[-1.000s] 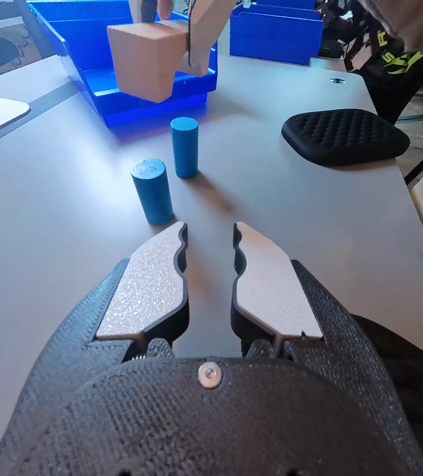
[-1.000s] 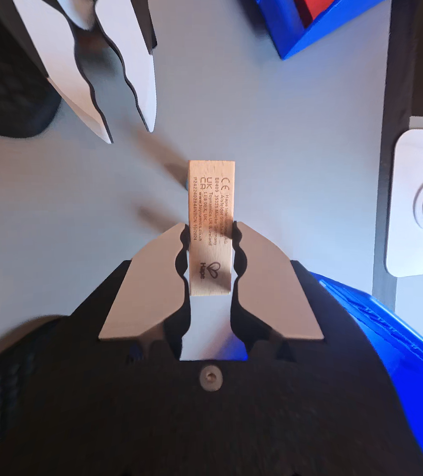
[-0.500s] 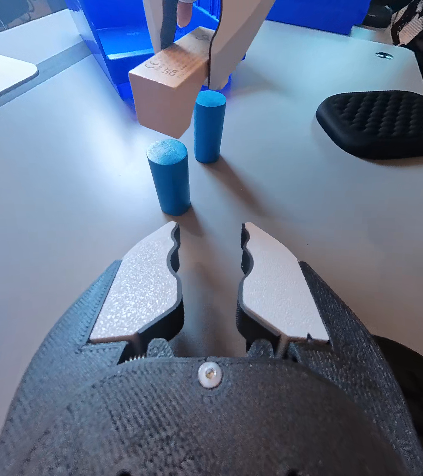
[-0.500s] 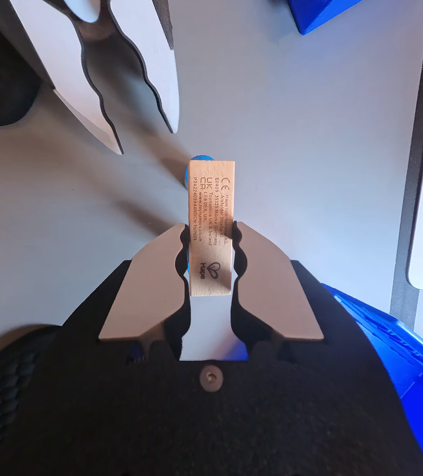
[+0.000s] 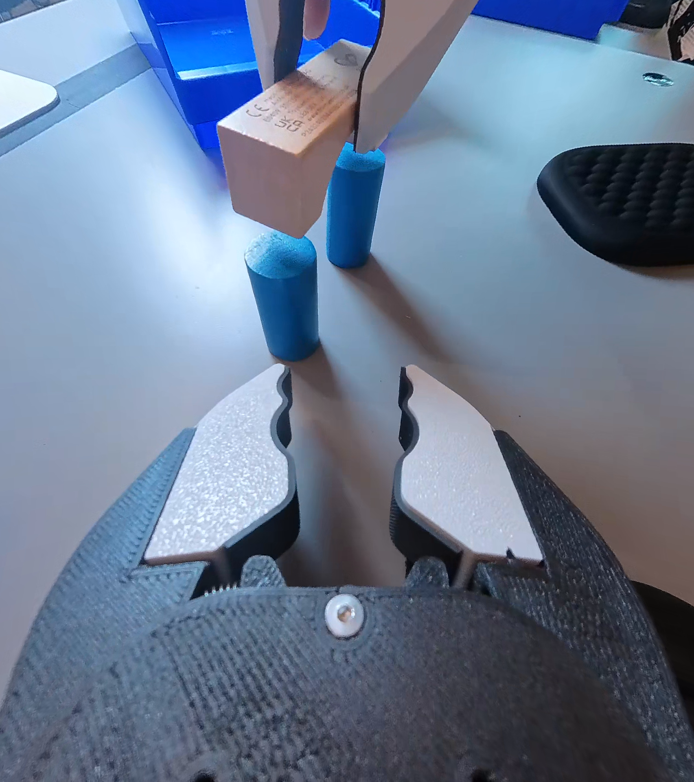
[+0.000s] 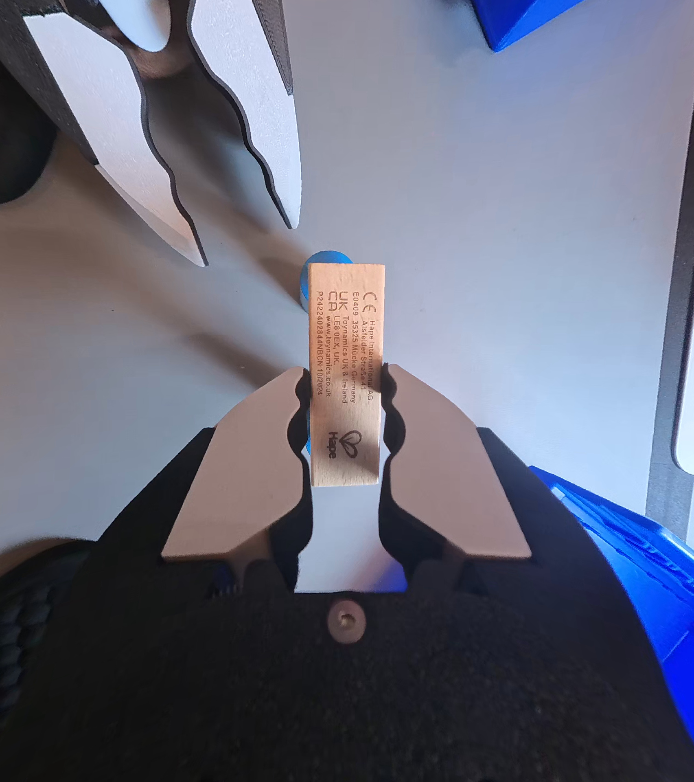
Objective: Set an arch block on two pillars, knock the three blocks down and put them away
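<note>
while right tongs (image 6: pixel 345 374) pinch the smooth wooden arch block (image 6: pixel 346 368), left tongs (image 5: pixel 345 376) sit spread, empty.

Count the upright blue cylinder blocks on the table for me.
2. The nearer blue wooden cylinder stands just ahead of the open left gripper; the farther blue cylinder stands behind it, under the held wooden arch block.

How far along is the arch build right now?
Done: both blue pillars stand upright on the table. In hand: the right claw grips the arch block just above them, not yet seated. The left claw waits open. Left: seating, knocking down, putting away in the bin.
</note>
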The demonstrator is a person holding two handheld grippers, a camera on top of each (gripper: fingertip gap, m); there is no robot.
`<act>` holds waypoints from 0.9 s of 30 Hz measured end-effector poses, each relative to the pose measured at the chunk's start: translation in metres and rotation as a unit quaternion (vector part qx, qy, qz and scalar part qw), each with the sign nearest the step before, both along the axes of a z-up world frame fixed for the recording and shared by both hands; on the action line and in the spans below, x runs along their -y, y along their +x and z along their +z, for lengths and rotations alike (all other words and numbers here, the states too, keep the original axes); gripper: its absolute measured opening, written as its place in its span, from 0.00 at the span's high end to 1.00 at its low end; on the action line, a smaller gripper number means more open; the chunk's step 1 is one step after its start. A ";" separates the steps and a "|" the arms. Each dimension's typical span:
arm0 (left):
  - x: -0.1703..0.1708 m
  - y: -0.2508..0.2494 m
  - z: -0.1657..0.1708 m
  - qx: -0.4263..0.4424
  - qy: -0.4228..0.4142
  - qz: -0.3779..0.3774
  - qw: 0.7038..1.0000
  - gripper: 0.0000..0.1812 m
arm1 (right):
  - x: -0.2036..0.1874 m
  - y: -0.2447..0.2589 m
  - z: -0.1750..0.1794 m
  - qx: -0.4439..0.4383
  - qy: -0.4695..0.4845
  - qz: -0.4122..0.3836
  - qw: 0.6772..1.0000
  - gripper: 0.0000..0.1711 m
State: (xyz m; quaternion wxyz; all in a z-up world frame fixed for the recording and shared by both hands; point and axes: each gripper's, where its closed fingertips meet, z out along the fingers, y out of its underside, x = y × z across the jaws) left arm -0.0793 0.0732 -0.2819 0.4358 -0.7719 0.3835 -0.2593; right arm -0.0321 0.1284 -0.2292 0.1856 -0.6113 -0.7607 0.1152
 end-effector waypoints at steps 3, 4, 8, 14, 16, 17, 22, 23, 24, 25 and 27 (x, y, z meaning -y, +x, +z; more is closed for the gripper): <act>0.001 0.000 -0.001 -0.001 -0.002 -0.003 1.000 0.73 | 0.000 0.000 -0.002 0.001 -0.001 0.000 1.000 0.81; 0.001 0.001 -0.001 -0.001 -0.002 -0.004 1.000 0.73 | 0.000 0.000 -0.002 0.002 0.000 0.000 1.000 0.81; 0.002 0.001 -0.001 -0.003 -0.002 -0.006 1.000 0.73 | -0.001 -0.001 -0.003 0.006 0.001 0.000 1.000 0.81; 0.001 0.001 -0.002 -0.007 -0.004 -0.005 1.000 0.73 | -0.002 -0.001 -0.004 0.009 0.004 0.001 1.000 0.81; 0.001 0.001 -0.003 -0.007 -0.006 -0.005 1.000 0.73 | -0.001 -0.001 -0.004 0.009 0.004 0.001 1.000 0.81; 0.001 0.001 -0.003 -0.007 -0.006 -0.005 1.000 0.73 | -0.001 -0.001 -0.003 0.008 0.004 0.002 1.000 0.81; 0.001 0.001 -0.003 -0.009 -0.004 -0.006 1.000 0.73 | 0.000 -0.002 -0.004 0.008 0.004 0.004 1.000 0.81; 0.002 0.001 -0.003 -0.010 -0.003 -0.006 1.000 0.73 | 0.000 -0.002 -0.005 0.008 0.004 0.004 1.000 0.81; 0.002 0.001 -0.003 -0.011 -0.003 -0.007 1.000 0.73 | 0.000 -0.002 -0.005 0.008 0.005 0.004 1.000 0.81; 0.002 0.001 -0.003 -0.012 -0.002 -0.007 1.000 0.73 | 0.000 -0.002 -0.006 0.008 0.005 0.004 1.000 0.81; 0.002 0.002 -0.004 -0.014 -0.002 -0.008 1.000 0.73 | 0.000 -0.002 -0.007 0.008 0.005 0.003 1.000 0.81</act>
